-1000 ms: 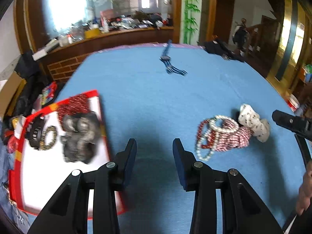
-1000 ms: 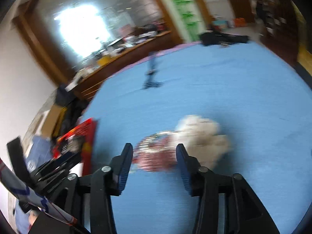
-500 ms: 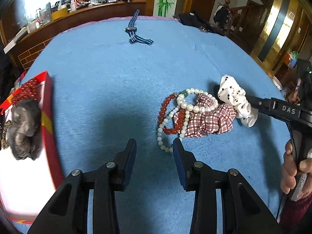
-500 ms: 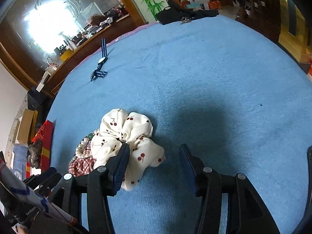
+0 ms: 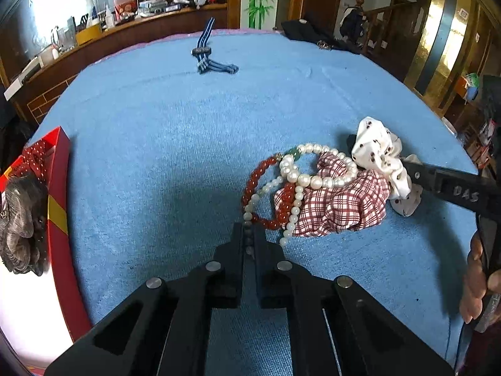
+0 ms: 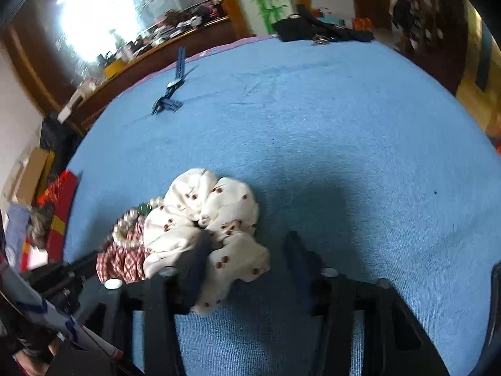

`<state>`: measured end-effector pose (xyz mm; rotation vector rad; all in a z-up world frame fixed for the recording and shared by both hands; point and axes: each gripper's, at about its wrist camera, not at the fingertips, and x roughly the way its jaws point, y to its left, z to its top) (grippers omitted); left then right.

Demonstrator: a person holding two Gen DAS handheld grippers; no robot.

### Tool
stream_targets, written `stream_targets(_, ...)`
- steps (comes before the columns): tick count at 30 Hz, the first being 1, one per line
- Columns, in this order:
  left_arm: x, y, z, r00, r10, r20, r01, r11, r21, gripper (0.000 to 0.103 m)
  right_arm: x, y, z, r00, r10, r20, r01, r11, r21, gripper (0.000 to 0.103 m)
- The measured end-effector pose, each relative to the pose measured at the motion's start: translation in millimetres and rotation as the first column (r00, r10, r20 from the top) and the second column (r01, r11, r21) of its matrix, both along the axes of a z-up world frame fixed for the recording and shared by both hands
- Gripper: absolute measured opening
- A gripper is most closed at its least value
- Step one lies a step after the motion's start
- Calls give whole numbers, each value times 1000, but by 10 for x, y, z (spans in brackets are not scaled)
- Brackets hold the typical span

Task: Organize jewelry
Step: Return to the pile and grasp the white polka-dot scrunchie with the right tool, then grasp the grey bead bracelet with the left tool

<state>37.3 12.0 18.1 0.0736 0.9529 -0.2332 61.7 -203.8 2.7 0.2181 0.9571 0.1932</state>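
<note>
Pinching the small-bead bracelet (image 5: 255, 199), left hand-held gripper (image 5: 247, 235); right hand-held gripper (image 6: 247, 250) closing around scrunchie (image 6: 206, 216)

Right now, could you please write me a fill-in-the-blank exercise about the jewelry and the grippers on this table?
1. The left gripper is shut on a strand of small ____ beads.
2. The white scrunchie is dotted with small ____ marks.
3. The pearl bracelet rests partly on a red and white ____ scrunchie.
4. The cloth covering the table is ____.

Missing words: white; dark; checked; blue
</note>
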Motion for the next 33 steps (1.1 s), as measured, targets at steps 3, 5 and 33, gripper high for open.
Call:
stream_targets(3, -50, 62, 125, 998, 0, 61, 2, 999, -40, 5, -41, -40, 45, 1000, -3, 20, 2, 999, 32, 11)
stream_targets(5, -93, 113, 229, 994, 4, 106, 3, 997, -71, 5, -121, -132, 169, 995, -40, 90, 34, 998, 59, 11)
stream_targets(33, -252, 145, 547, 958, 38, 285, -19, 998, -67, 5, -530, -5, 662, 928, 12, 371, -58, 992, 114, 11)
